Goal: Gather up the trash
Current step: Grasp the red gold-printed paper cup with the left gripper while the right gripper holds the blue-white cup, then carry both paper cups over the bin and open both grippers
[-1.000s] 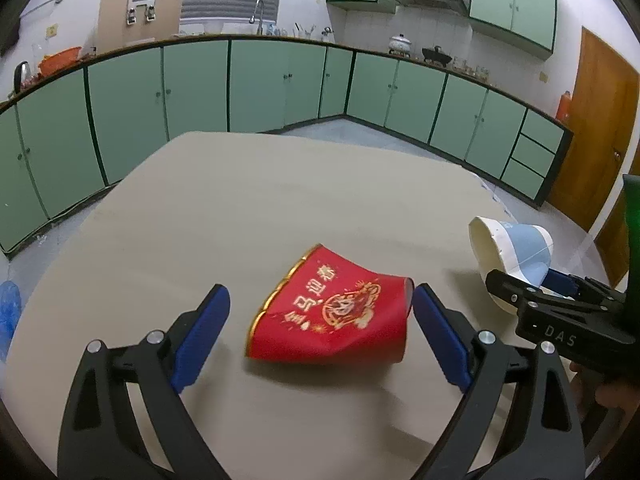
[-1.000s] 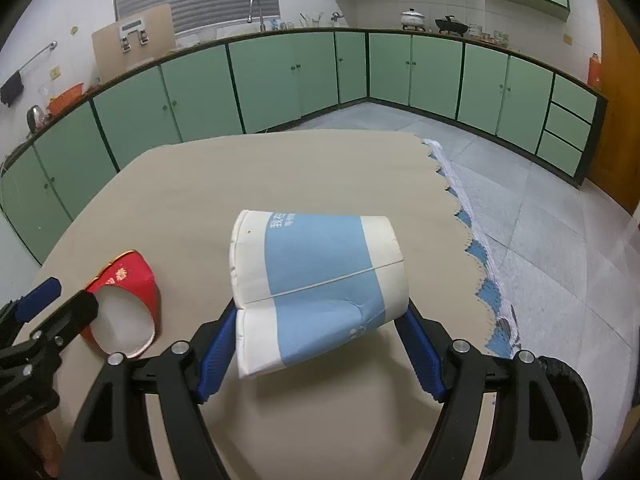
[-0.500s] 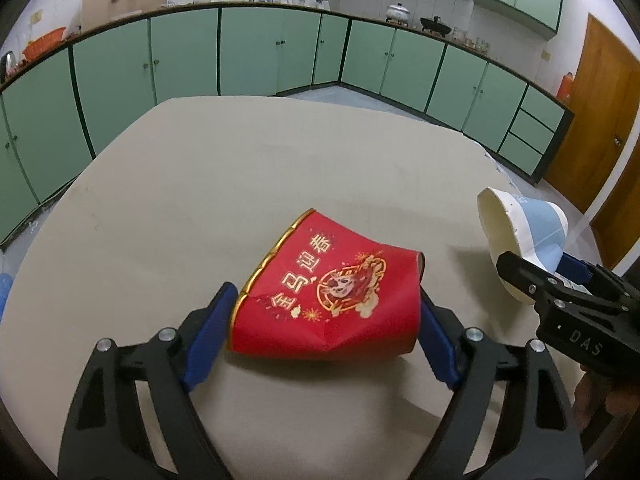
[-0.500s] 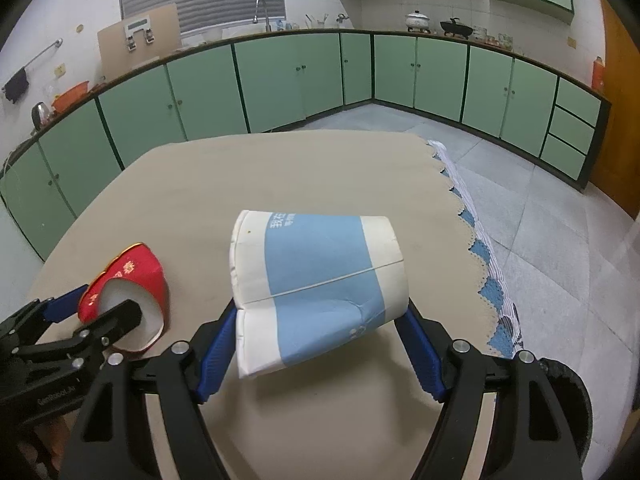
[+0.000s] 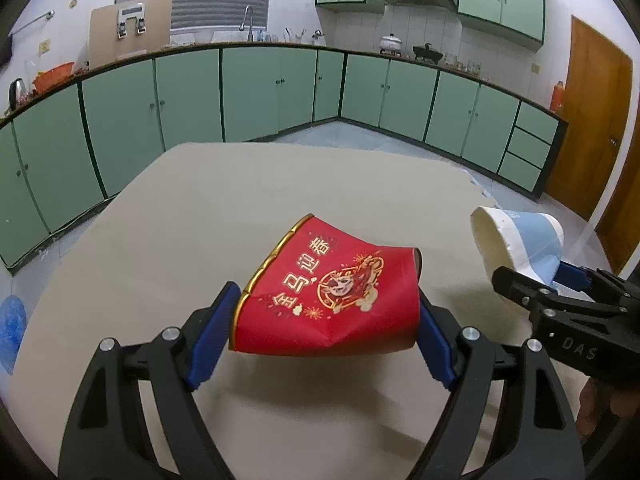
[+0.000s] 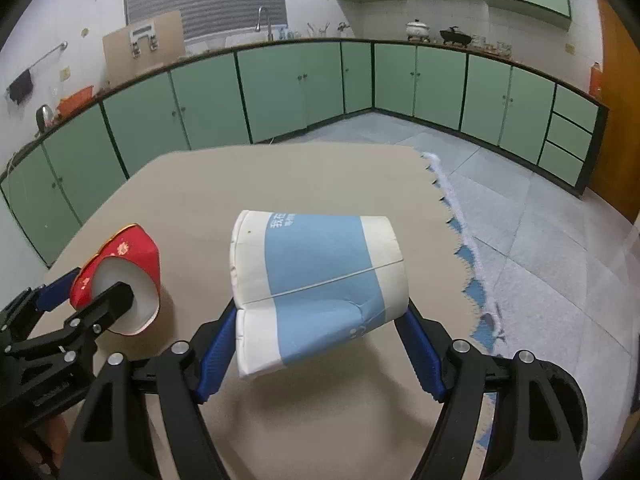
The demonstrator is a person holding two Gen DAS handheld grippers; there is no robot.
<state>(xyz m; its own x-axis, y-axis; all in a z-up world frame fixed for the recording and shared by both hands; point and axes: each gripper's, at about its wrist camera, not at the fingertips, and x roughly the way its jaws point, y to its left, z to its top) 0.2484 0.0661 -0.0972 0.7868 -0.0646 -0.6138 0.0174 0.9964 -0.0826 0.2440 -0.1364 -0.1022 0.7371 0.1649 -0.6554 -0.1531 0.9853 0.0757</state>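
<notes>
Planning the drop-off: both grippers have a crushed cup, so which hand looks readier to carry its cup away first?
Right, probably. The right gripper is clamped on the blue-and-white cup, which is clear of the table. The left gripper also pinches its red cup, lifted too.

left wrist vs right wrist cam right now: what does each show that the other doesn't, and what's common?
Left wrist only: the printed side of the red cup, gold lettering and emblem, pinched in the left tool; a wooden door at far right; something blue on the floor at left.

Right wrist only: the blue and white cup seen side-on, creased, pinched in the right tool; the table's jagged edge with a fringed cloth; the red cup's white inside.

Both: both cups, both tools, the beige table, green cabinets, the sink tap.
</notes>
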